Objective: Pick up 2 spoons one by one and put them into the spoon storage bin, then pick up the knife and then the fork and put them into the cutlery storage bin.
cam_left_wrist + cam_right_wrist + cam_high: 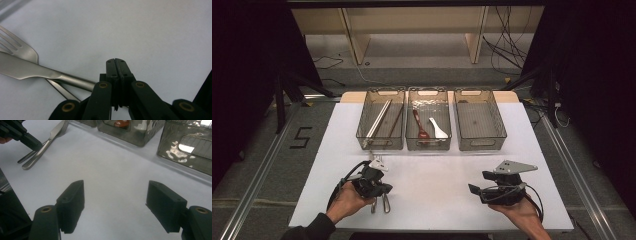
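Left gripper (117,61) is hovering with jaws pressed together, empty, beside knife (37,72) and fork (21,48) (crossed) lying near worktop's (437,170) front-left edge. Right gripper (115,202) is resting with jaws wide apart.

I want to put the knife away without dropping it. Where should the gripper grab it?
Probably the knife handle's free end, coming from above with jaws across it. It lies flat over the fork, and the shut left gripper sits beside that end.
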